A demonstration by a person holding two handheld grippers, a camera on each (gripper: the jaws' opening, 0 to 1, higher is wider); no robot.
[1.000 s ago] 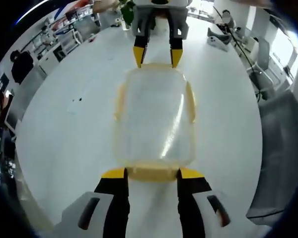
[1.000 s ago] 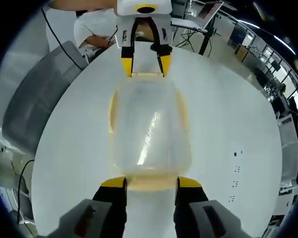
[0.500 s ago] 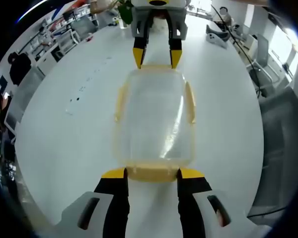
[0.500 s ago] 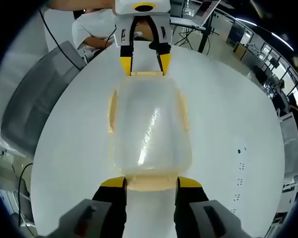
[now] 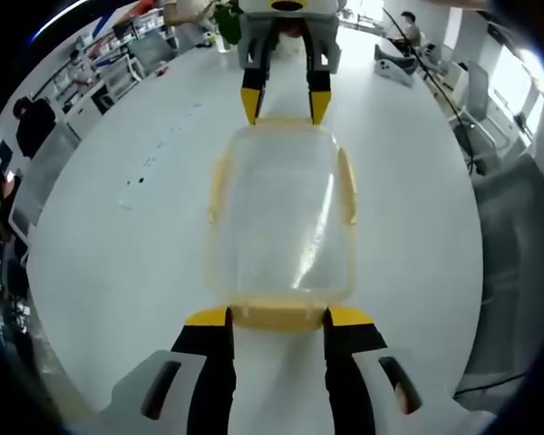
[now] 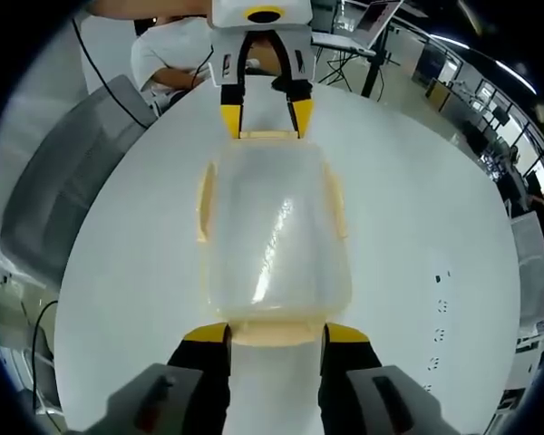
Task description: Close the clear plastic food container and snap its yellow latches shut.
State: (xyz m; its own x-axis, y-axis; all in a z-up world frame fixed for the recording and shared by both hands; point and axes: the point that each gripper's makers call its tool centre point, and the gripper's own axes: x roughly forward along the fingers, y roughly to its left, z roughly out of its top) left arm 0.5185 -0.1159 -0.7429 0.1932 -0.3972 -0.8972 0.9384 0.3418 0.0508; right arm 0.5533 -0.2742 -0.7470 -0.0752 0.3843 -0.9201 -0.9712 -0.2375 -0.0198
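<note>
Set on the white table (image 5: 91, 272) well in from every edge, with lid already down: the clear plastic food container (image 5: 281, 217), placed so both short ends stay reachable. Facing each other across its length, the left gripper (image 5: 278, 316) and right gripper (image 6: 263, 333), each with jaws spread to straddle one yellow end latch (image 5: 279, 314), apparently to press both down at once. Untouched along the long sides: the side latches (image 5: 347, 186), snapped or not impossible to tell.
</note>
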